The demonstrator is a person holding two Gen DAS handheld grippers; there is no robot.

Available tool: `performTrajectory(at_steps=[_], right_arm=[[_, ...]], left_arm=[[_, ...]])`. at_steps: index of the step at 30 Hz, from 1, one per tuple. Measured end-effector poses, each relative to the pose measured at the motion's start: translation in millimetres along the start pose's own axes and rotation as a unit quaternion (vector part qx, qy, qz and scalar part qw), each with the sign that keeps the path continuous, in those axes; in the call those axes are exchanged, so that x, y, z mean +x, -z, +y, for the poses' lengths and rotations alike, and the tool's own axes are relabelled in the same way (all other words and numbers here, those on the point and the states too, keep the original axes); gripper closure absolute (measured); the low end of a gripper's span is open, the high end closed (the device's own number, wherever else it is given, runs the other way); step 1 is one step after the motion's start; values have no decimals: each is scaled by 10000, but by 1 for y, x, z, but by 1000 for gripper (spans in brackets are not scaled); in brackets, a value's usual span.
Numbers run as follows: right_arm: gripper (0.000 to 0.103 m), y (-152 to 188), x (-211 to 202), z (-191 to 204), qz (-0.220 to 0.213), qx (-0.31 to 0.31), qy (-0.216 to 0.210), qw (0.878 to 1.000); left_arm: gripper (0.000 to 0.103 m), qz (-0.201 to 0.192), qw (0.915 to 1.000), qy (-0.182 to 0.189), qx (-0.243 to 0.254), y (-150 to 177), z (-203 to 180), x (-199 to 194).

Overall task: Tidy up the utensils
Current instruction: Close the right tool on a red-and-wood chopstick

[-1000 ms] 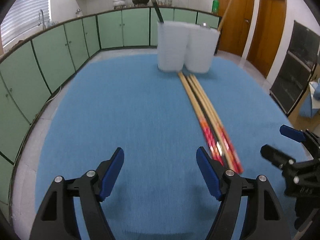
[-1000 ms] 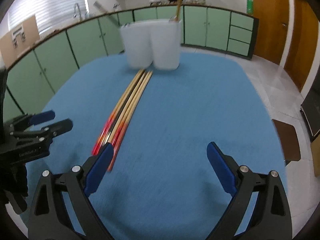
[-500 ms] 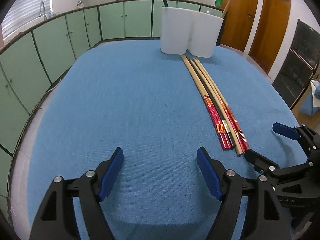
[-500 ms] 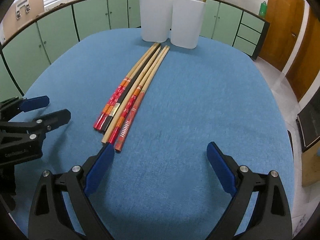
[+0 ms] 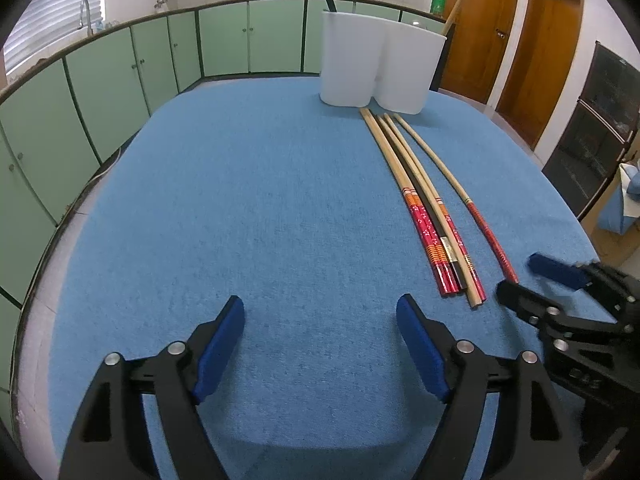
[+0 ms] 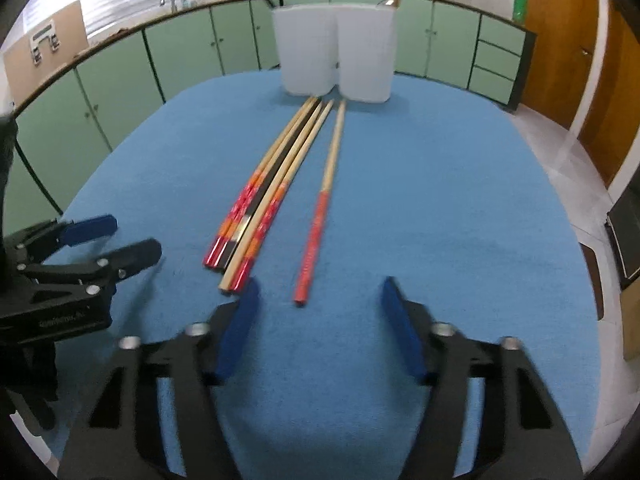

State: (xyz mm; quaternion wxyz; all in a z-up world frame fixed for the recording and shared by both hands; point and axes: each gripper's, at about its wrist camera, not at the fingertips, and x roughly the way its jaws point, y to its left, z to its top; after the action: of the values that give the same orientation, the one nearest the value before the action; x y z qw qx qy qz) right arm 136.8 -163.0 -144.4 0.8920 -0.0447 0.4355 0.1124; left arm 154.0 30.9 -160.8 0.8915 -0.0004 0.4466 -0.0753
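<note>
Several long chopsticks lie on the blue tabletop, tips toward a white two-cup holder at the far end. A bundle lies together; one red-handled chopstick lies apart to its right, also visible in the left wrist view. The holder contains a dark stick and a wooden stick. My right gripper is open, its jaws either side of the lone chopstick's red end. My left gripper is open and empty over bare table, left of the bundle.
Green cabinets curve around the left and back. Wooden doors stand at the back right. A dark oven cabinet is on the right. The table edge falls off at right near a cardboard box.
One red-handled chopstick has been pushed apart from the bundle to the right. My right gripper moved forward to its red end and its jaws have narrowed. The left gripper stayed nearly still.
</note>
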Motion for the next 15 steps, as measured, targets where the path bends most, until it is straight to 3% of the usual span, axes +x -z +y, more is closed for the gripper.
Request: performTrajectory(at_steps=[3, 4, 5, 15], right_arm=[[79, 0, -4, 4, -26, -67, -66, 10000], [91, -1, -4, 4, -22, -58, -109, 9999], [96, -2, -3, 3, -10, -49, -126, 9999], [98, -3, -3, -20, -27, 201, -74, 9998]], left_arm=[[25, 8, 10000, 1, -1, -1, -1, 1], [25, 9, 10000, 5, 4, -1, -1, 1], [25, 9, 10000, 18, 12, -2, -2, 2], [25, -15, 9991, 361, 214, -10, -28, 4]])
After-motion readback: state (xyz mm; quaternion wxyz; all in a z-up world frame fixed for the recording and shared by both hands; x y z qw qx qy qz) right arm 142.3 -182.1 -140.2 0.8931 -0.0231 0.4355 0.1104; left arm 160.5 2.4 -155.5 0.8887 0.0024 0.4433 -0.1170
